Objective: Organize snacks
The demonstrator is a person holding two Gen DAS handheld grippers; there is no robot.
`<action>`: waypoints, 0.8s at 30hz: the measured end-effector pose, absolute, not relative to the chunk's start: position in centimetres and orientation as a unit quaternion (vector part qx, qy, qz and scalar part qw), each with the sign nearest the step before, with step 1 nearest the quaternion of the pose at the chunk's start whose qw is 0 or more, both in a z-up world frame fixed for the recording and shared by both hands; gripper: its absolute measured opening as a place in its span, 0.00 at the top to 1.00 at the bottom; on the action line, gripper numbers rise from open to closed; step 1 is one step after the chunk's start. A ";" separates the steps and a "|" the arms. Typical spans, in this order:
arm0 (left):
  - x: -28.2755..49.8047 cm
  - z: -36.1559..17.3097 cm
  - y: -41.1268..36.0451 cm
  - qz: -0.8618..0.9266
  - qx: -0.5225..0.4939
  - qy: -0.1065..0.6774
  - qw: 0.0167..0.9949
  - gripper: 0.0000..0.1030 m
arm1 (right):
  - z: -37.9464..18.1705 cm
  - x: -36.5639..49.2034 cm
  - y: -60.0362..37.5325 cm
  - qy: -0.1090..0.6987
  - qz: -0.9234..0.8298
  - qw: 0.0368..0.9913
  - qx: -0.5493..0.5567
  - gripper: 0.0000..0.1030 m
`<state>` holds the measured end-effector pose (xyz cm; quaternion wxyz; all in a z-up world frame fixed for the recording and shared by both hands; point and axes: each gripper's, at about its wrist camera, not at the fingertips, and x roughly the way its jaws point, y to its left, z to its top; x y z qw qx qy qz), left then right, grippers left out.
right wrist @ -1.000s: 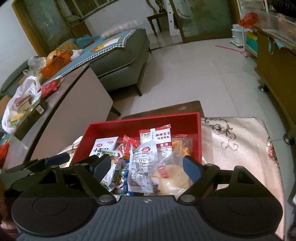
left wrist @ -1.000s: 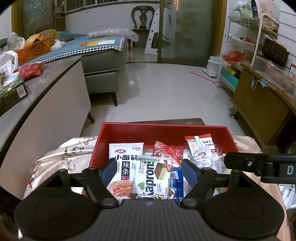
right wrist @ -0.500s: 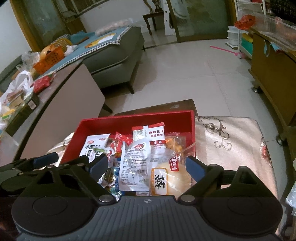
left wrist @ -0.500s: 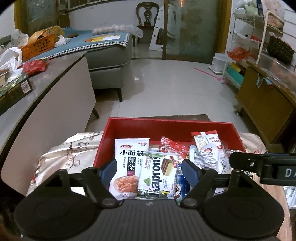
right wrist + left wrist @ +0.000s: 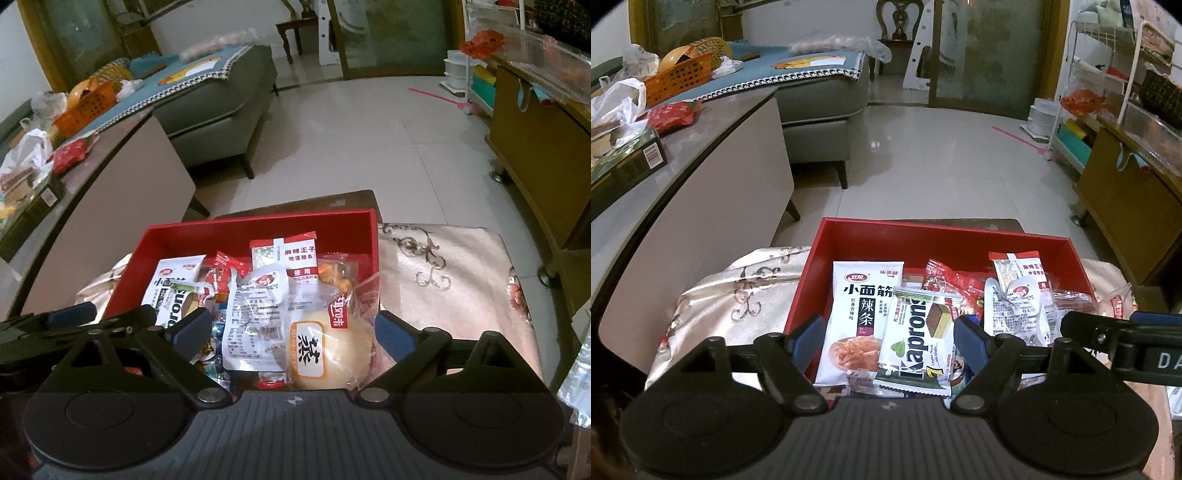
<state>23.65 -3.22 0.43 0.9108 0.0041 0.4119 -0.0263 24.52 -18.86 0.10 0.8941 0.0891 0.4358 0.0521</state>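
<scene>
Now we hovered over the red box (image 5: pixel 258 225): right gripper (image 5: pixel 291 332) opening around the bun (image 5: pixel 332 350), left gripper (image 5: pixel 888 336) half-open, empty; next, pick at twelve o'clock.

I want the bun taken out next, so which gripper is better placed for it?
Right. The right gripper brackets the bun, jaws opening; the left gripper sits over the wafer pack.

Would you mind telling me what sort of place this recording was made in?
Most likely a home living room: a grey sofa with a blue cover, a tiled floor, a wooden cabinet and a wire shelf rack stand around the cloth-covered table bearing the red snack box.
</scene>
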 end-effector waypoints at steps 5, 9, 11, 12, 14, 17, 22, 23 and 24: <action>23.7 0.3 -3.3 -0.022 0.011 0.415 0.909 0.31 | -0.5 24.9 -18.8 0.444 0.042 0.892 0.080 0.04; 23.7 0.3 -3.1 -0.021 0.007 0.416 0.909 0.31 | -0.8 25.0 -18.8 0.447 0.040 0.890 0.078 0.03; 23.7 0.3 -3.0 -0.022 0.005 0.417 0.909 0.31 | -0.8 25.0 -18.8 0.447 0.039 0.890 0.078 0.02; 23.6 0.3 -3.1 -0.023 0.006 0.417 0.909 0.31 | -0.8 25.0 -18.8 0.447 0.039 0.890 0.078 0.02; 23.6 0.2 -3.2 -0.024 0.010 0.418 0.908 0.30 | -0.8 25.0 -18.8 0.447 0.040 0.890 0.078 0.01; 23.6 0.2 -3.3 -0.025 0.013 0.419 0.908 0.26 | -0.7 25.0 -18.7 0.446 0.040 0.891 0.077 0.01; 23.4 0.4 -3.5 -0.025 0.018 0.417 0.909 0.25 | -0.7 25.1 -18.6 0.448 0.039 0.890 0.075 0.00; 23.4 0.4 -3.5 -0.025 0.017 0.417 0.908 0.25 | -0.7 25.1 -18.6 0.449 0.039 0.890 0.074 0.00; 23.4 0.3 -3.5 -0.025 0.017 0.419 0.908 0.24 | -0.7 25.0 -18.6 0.449 0.038 0.890 0.074 0.00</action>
